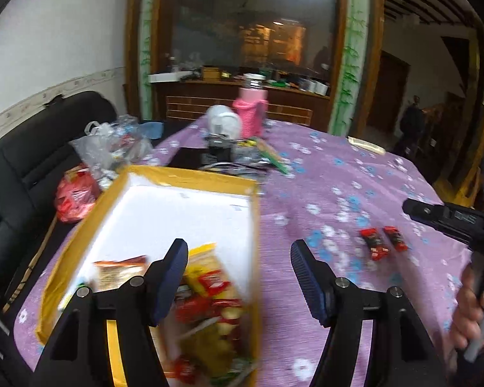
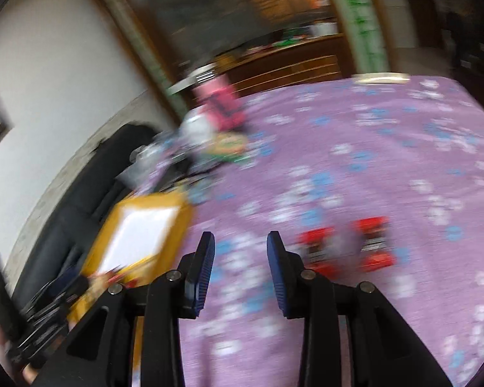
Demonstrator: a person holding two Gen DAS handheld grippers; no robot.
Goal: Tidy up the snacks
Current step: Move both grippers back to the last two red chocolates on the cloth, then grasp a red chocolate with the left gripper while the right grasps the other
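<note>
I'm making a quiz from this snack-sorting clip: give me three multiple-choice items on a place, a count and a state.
1. Where do the red packets lie?
A. in the box
B. on the tablecloth, right of the box
C. on the black seat

2. How many red packets lie on the cloth?
A. two
B. four
C. six

3. What is between the left tool's fingers?
A. a red packet
B. a bottle
C. nothing

Answers:
1 B, they lie on the purple tablecloth, apart from the box.
2 A, two side by side.
3 C, the left tool stands open over the box edge.
</note>
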